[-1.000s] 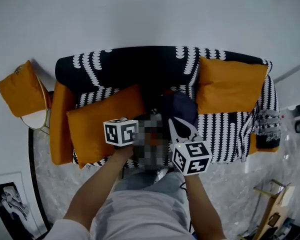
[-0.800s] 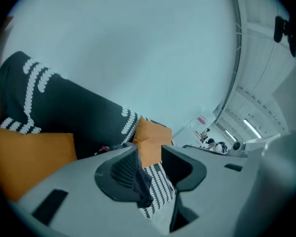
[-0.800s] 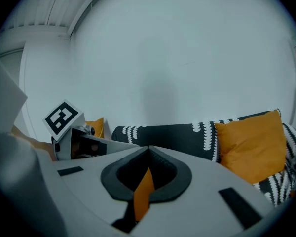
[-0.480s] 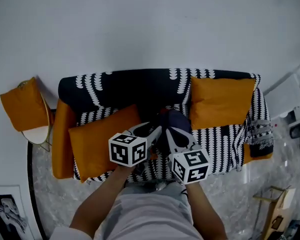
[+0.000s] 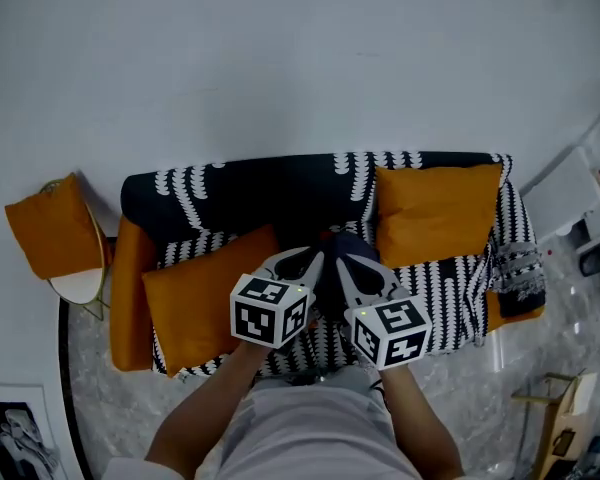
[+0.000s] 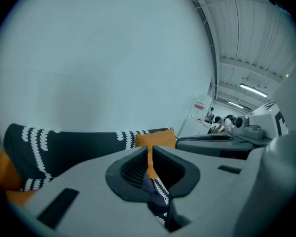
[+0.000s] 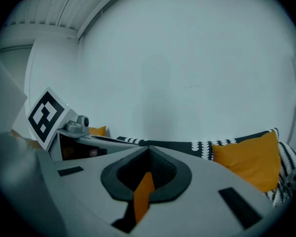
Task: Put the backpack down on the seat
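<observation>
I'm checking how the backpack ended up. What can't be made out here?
Backpack: head view, mostly covered by both grippers; how it sits on the sofa is hidden.
Left gripper, jaws closing: dark fabric shows in the slit in its own view; whether it's pinched is unclear.
Right gripper: tips together; the orange sliver behind them is too blurred to identify.

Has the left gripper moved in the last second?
Yes. Left gripper shifted right across the long orange cushion toward the backpack; jaws closing on its fabric.

One patterned sofa [image 5: 230,193], one backpack [image 5: 352,246], one side table [image 5: 80,286], at least four orange cushions [image 5: 42,238] [image 5: 130,293] [image 5: 205,293] [image 5: 435,213]
</observation>
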A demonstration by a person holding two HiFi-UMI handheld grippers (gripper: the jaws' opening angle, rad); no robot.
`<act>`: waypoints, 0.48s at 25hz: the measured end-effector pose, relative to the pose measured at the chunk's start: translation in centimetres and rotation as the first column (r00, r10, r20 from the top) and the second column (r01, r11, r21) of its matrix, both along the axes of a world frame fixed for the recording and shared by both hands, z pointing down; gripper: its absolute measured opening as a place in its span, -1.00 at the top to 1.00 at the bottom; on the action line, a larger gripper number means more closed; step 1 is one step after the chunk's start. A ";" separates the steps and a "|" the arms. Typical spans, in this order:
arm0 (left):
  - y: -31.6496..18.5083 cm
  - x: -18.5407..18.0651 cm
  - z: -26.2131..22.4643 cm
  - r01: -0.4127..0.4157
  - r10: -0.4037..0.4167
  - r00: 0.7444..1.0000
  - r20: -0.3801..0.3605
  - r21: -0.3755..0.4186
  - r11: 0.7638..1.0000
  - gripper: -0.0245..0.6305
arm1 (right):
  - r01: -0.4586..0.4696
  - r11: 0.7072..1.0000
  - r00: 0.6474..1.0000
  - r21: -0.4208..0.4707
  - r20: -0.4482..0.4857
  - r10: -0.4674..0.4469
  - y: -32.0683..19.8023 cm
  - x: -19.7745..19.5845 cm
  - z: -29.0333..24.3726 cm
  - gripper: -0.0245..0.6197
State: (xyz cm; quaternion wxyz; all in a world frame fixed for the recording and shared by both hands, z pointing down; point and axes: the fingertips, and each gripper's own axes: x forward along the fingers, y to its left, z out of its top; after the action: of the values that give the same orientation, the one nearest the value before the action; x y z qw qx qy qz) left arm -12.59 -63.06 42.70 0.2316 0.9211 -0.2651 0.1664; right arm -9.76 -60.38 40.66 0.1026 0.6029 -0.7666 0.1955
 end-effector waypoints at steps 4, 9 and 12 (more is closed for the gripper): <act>0.3 0.3 -0.7 -0.003 0.004 1.000 -0.005 0.027 1.000 0.88 | 0.001 1.000 1.000 -0.006 -0.009 -0.001 0.2 -0.2 -0.2 0.92; 0.8 0.7 -0.5 -0.011 0.011 1.000 0.002 0.035 0.999 0.90 | -0.012 1.000 1.000 -0.003 -0.016 0.012 0.5 0.1 -0.2 0.92; 1.2 0.8 -0.2 -0.020 0.019 1.000 0.010 0.031 0.999 0.91 | -0.017 1.000 1.000 -0.004 -0.019 0.017 0.7 0.2 -0.2 0.92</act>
State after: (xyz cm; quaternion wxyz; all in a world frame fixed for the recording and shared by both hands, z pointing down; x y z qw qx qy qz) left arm -11.74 -61.84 42.46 0.2145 0.9263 -0.2598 0.1690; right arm -9.51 -59.72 40.46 0.1095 0.6109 -0.7602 0.1921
